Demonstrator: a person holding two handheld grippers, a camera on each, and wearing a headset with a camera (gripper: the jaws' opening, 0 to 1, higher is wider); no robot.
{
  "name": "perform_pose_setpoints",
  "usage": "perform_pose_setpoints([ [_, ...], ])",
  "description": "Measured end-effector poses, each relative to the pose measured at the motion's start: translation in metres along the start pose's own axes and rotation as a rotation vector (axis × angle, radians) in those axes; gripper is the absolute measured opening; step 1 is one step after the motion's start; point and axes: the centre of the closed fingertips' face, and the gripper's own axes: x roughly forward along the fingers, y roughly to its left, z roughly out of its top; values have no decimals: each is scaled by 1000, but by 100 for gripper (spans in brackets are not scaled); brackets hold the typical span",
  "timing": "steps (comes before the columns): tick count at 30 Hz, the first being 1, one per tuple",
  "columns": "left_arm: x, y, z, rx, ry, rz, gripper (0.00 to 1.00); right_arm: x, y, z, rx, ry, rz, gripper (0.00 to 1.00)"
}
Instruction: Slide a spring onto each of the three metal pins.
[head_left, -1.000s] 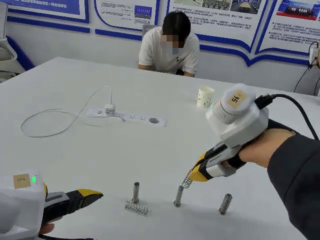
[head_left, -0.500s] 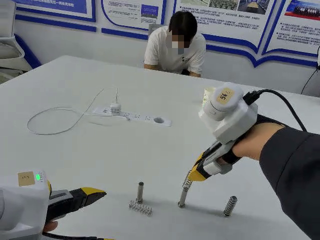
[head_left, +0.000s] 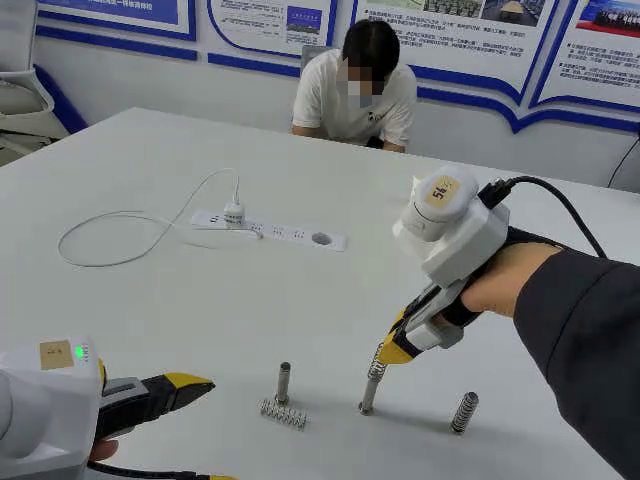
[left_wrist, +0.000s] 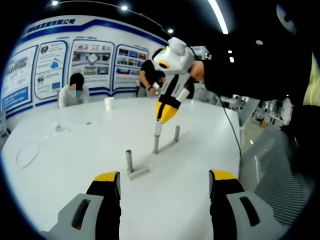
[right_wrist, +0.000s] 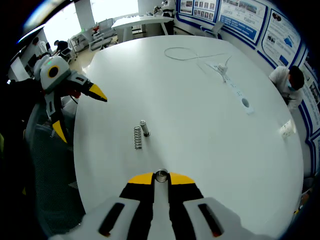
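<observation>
Head view: numbered sticker (head_left: 443, 190), right tongs (head_left: 385, 352)

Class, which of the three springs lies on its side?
The loose spring beside the bare leftmost pin. The rightmost spring stands upright on its pin; the middle spring is upright in the right gripper.

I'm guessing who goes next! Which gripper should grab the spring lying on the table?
Probably the left gripper: it is open, empty and pointed toward the loose spring. The right gripper is shut on another spring at the middle pin.
</observation>
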Motion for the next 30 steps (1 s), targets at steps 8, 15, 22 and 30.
perform_pose_setpoints([
  [8, 0, 0, -1, -2, 1, 1, 73, 8, 0, -3, 11, 23, 9, 11],
  [15, 1, 0, -2, -4, 4, 1, 73, 18, 0, -7, 21, 41, 15, 11],
  [22, 1, -1, -3, -6, 8, 1, 73, 29, -1, -13, 37, 53, 20, 11],
  [30, 1, 0, -3, -9, 9, 2, 73, 39, -2, -17, 49, 61, 22, 11],
])
